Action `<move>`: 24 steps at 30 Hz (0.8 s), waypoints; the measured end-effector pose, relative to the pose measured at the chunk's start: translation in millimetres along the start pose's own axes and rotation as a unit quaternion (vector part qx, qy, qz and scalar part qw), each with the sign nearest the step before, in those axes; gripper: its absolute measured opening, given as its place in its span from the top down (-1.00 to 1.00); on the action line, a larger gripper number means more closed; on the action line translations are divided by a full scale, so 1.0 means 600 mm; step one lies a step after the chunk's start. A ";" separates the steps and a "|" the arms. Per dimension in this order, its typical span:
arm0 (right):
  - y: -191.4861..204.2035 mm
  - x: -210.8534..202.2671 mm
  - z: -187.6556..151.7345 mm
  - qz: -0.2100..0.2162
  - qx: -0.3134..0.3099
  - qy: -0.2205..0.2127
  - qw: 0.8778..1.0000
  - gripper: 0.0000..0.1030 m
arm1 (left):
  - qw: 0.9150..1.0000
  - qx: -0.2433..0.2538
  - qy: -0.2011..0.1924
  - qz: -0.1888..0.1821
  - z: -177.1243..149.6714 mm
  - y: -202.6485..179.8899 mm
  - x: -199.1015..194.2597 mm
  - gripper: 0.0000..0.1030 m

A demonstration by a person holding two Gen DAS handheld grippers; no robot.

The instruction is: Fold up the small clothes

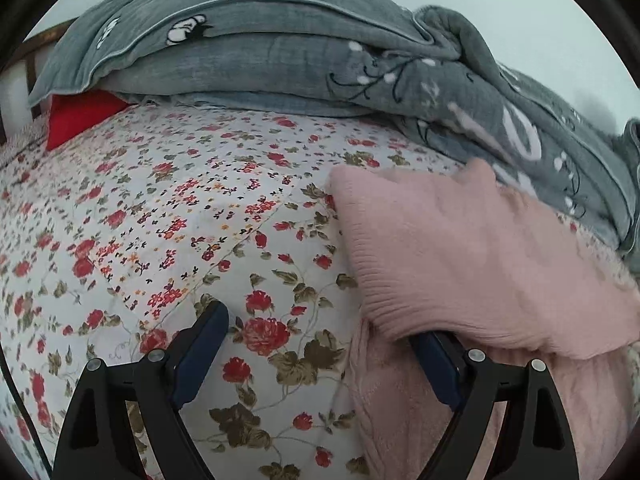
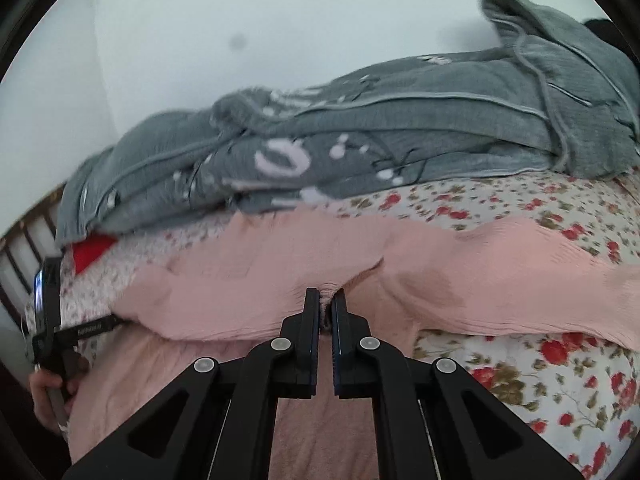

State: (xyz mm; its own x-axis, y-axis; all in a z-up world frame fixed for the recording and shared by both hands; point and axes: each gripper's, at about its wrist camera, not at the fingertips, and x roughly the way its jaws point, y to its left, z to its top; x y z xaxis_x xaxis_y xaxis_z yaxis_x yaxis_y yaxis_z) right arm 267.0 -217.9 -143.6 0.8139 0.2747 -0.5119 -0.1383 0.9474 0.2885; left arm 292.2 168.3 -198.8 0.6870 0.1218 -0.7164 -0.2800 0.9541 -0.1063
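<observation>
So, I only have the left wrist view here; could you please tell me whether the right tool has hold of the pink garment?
Observer: Yes, the right tool is shut on a pinched ridge of the pink ribbed knit garment.
Operator: Thank you. Does the cloth lie flat there?
Observer: No, a folded layer is lifted above a lower pink layer.
Operator: And what lies past my right edge?
Observer: The white floral bedsheet continues beyond the garment, with the grey embroidered quilt behind.
</observation>
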 end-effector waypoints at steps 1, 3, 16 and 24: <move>-0.006 0.002 0.001 -0.001 0.009 0.003 1.000 0.90 | 1.000 0.004 0.000 0.002 -0.001 -0.002 0.001 -0.73; -0.013 0.015 0.001 -0.005 0.019 0.022 1.000 0.90 | 1.000 0.012 0.005 0.008 -0.003 -0.007 0.004 -0.73; -0.037 0.051 -0.017 -0.040 0.048 0.093 0.994 0.87 | 1.000 -0.016 0.006 0.023 -0.007 0.009 0.004 -0.79; -0.029 0.052 -0.017 -0.048 0.039 0.097 0.993 0.79 | 1.000 -0.014 0.010 0.020 -0.008 0.008 0.007 -0.83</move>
State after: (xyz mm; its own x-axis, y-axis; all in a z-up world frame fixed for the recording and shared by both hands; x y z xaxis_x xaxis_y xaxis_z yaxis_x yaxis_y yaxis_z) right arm 288.9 -224.4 -173.0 0.6958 0.2177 -0.6845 -0.0154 0.9573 0.2888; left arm 290.6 172.2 -205.4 0.6606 0.1543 -0.7347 -0.3262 0.9404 -0.0957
